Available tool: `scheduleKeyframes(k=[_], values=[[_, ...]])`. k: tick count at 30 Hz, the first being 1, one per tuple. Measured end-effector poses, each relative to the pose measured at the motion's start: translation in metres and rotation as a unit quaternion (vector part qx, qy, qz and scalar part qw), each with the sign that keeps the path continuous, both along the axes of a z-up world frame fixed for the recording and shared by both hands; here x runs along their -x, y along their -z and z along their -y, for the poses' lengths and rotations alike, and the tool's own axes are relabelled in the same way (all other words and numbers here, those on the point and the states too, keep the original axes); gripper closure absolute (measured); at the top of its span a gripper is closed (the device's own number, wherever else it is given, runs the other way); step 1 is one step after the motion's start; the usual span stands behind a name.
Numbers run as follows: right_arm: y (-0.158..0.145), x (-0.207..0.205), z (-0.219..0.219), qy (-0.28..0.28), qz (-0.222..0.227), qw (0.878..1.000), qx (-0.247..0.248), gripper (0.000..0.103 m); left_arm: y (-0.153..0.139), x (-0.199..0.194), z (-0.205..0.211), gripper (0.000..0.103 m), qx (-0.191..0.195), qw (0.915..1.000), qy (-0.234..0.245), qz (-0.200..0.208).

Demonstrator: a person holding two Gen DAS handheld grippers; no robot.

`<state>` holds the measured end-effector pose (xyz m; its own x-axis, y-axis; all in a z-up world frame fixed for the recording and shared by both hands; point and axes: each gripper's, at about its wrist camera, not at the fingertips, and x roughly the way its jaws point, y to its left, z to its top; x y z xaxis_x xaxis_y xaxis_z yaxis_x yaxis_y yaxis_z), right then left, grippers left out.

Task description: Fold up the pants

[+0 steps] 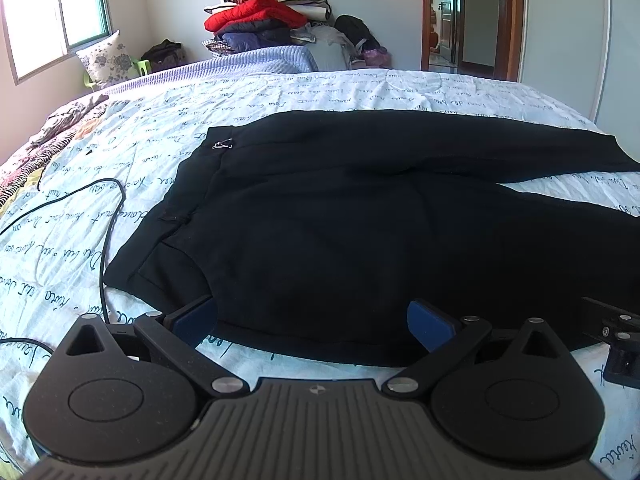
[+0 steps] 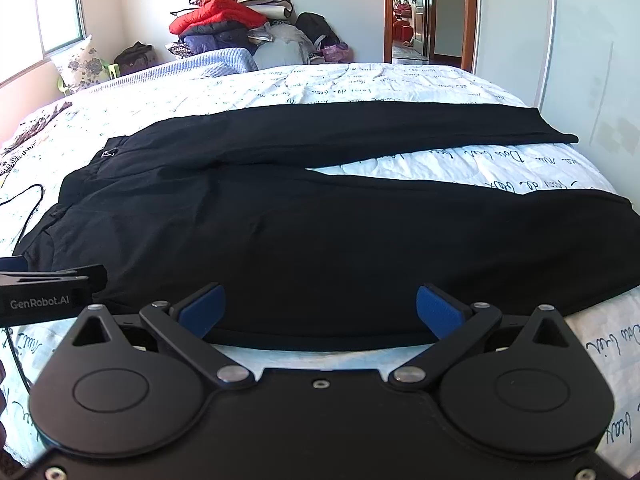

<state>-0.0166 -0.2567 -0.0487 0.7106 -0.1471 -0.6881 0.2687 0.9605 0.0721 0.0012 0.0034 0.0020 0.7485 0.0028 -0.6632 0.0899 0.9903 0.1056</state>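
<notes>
Black pants (image 1: 340, 220) lie flat on the bed, waistband to the left, both legs running right and spread in a V (image 2: 320, 232). My left gripper (image 1: 314, 322) is open at the near edge of the pants by the waist, its blue pads on either side of the hem. Further along the near leg, my right gripper (image 2: 320, 308) is open too, its fingertips (image 2: 202, 310) resting at the fabric's near edge. The left gripper's body (image 2: 44, 296) shows at the left of the right wrist view; the right gripper's side (image 1: 618, 340) shows at the right of the left wrist view.
The bed carries a white quilt with script print (image 1: 280, 88). A black cable (image 1: 104, 232) loops on the quilt left of the waistband. A pile of clothes (image 1: 260, 20) stands at the far wall, a flowered pillow (image 1: 106, 58) by the window, a doorway (image 2: 424, 12) at the far right.
</notes>
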Motion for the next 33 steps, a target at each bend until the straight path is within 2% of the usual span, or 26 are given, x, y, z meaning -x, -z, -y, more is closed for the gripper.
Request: scheduleKeyframes(k=[9,20,33], values=[[0.000,-0.002,0.000,0.001,-0.003,1.000,0.000,0.000,0.000,-0.002,0.000,0.000,0.006,1.0000,0.000,-0.006],[0.001,-0.007,-0.001,0.000,-0.009,1.000,-0.001,0.000,-0.005,-0.002,0.002,0.000,0.001,0.9997,0.014,0.022],[0.001,-0.011,-0.004,-0.005,-0.007,1.000,-0.003,0.000,-0.006,-0.006,0.000,0.000,0.005,0.9996,0.019,0.019]])
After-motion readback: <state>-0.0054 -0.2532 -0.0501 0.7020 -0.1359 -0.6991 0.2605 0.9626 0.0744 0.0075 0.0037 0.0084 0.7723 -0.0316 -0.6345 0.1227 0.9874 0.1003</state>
